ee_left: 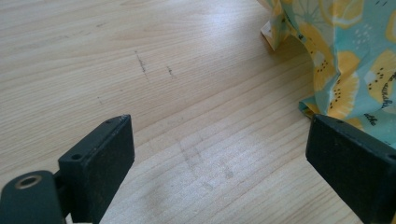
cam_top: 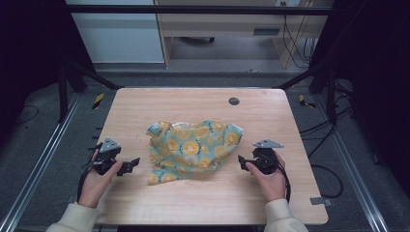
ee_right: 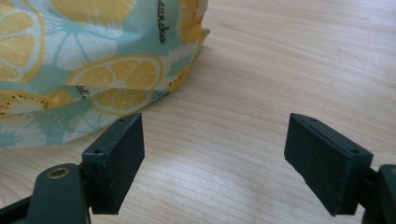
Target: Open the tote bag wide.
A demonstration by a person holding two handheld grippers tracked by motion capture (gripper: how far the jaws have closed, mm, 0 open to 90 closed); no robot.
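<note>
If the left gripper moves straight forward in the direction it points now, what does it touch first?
Probably the crumpled lemon-print cloth. In the high view the left gripper, jaws open and empty, points across the table toward the cloth's near lower corner. Its own view shows bare wood between the jaws, so it might instead slide just past that edge.

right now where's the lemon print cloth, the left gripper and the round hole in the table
lemon print cloth [cam_top: 193, 149]: high view, middle of the crumpled heap
left gripper [cam_top: 129, 165]: high view, between its open jaw tips
round hole [cam_top: 234, 101]: high view, centre of the dark hole

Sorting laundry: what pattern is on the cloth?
Cloth: yellow citrus slices on light teal, clearest in right gripper view.
</note>
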